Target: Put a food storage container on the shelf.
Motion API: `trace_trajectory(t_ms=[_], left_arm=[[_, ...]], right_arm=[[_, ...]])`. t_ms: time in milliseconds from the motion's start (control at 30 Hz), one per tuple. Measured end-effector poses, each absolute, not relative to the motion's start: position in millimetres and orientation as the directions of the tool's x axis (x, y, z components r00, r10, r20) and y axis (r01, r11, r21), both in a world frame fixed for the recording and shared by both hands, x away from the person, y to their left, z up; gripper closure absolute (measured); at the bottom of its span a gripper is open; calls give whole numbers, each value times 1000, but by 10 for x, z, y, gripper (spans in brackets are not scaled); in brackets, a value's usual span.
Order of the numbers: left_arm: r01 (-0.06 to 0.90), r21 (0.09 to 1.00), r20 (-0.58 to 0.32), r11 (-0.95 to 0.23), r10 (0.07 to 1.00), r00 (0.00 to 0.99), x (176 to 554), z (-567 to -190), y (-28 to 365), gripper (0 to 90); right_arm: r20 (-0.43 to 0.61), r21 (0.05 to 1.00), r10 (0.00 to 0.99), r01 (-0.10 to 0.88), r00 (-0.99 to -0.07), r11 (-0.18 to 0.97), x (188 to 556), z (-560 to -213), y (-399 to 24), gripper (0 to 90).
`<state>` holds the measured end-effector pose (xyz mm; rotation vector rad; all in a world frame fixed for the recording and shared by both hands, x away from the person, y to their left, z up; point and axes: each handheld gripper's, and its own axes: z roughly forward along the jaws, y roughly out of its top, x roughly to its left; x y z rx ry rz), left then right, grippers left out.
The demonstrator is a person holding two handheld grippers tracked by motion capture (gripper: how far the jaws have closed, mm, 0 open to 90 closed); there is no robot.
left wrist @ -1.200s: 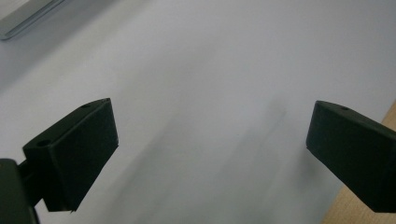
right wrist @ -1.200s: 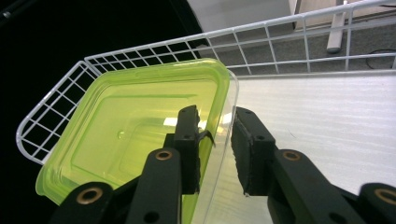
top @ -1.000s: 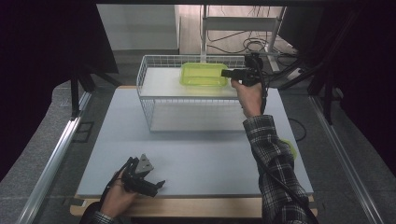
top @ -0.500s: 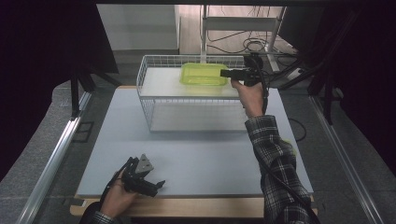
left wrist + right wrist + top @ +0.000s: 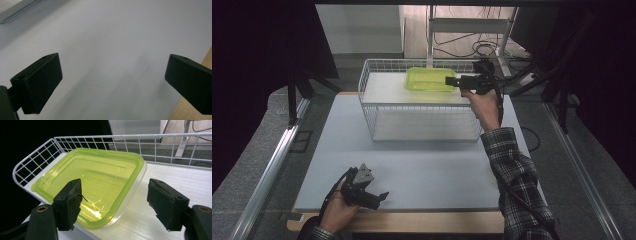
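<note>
Container (image 5: 428, 79) of glossy, translucent lime-green plastic, rectangular with rounded corners, sits upper centre in the high view, on the white shelf of a wire basket (image 5: 377, 107) whose gridded rim fences it. The right tool (image 5: 453, 81) reaches in from the right on an outstretched, plaid-sleeved arm; its jaws have just been opening and straddle the container's corner without pressing. Lower left, the left tool (image 5: 381, 195) rests spread on the pale matte worktop (image 5: 437, 170).

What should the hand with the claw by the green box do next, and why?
Probably draw the right gripper straight back from the green-lidded container. Its jaws have just been opening and now stand apart, one over the lid's near corner, one beside it, gripping nothing. The container rests on the white shelf inside the wire basket, so it seems placed. The left gripper idles, open, on the table.
</note>
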<state>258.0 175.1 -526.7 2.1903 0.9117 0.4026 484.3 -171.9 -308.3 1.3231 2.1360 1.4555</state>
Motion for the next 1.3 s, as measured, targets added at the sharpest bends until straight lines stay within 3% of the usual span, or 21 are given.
trace_trajectory(t_ms=[467,1000,1300], left_arm=[[513,749,-79,-420,712,698,2588,-5241,1788,0],[504,747,-54,-434,715,697,2594,-5243,1786,7],[496,739,-40,-457,704,709,2591,-5251,1765,7]], right_arm=[[224,852,735,495,-640,171,4564,-3132,-1756,134],[93,851,686,415,-722,322,4160,-3254,-1767,43],[77,851,671,399,-738,342,3968,-3375,-1855,27]])
